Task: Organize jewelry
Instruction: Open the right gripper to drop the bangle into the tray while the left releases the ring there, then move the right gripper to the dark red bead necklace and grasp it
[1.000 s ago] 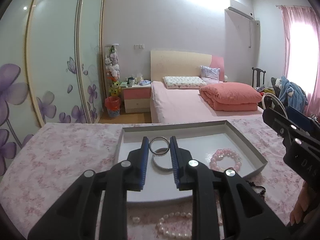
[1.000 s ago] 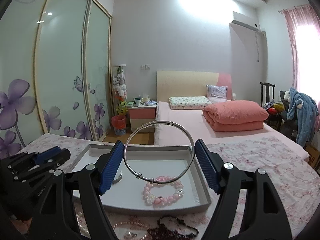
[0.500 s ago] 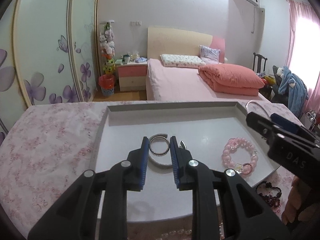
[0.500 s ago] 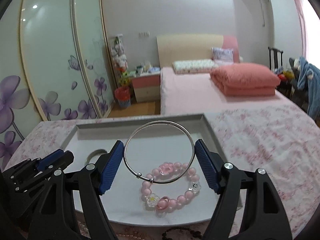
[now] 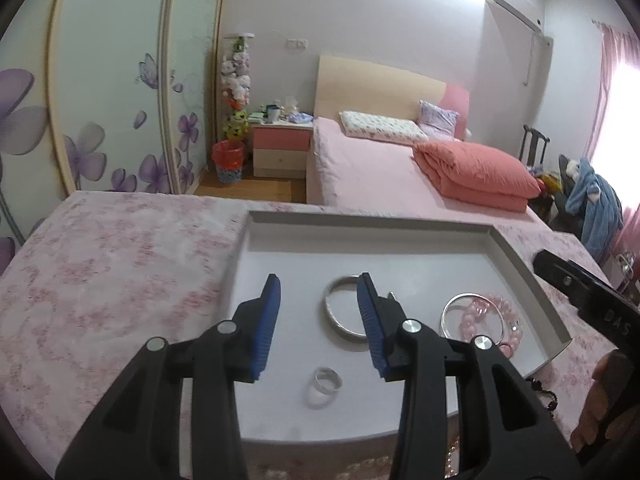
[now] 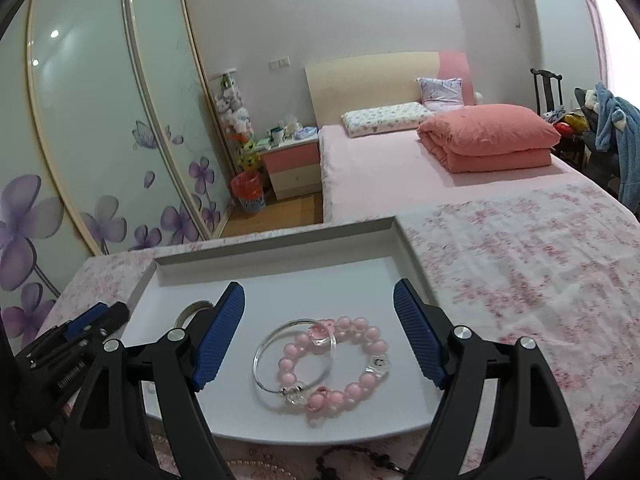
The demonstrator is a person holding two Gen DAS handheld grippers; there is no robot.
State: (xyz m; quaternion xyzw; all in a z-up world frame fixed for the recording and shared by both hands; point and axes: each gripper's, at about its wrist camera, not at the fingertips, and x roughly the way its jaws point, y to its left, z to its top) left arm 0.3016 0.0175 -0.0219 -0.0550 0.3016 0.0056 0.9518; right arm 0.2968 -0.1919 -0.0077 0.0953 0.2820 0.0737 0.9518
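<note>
Both grippers hover over the tray. The left gripper, jaws just spreading, empty; only its view shows the small ring lying near the tray's front edge. The right gripper, jaws spread, empty, above the thin bangle overlapping the pink bead bracelet.

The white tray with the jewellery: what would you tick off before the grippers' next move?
1. Small silver ring lies in the white tray, free of the left gripper, whose jaws have just been opening: ok.
2. Thin silver bangle released by the right gripper: ok.
3. Bangle clear of the pink bead bracelet: not ok, they overlap.
4. Dark bead string in the tray: not ok.
</note>
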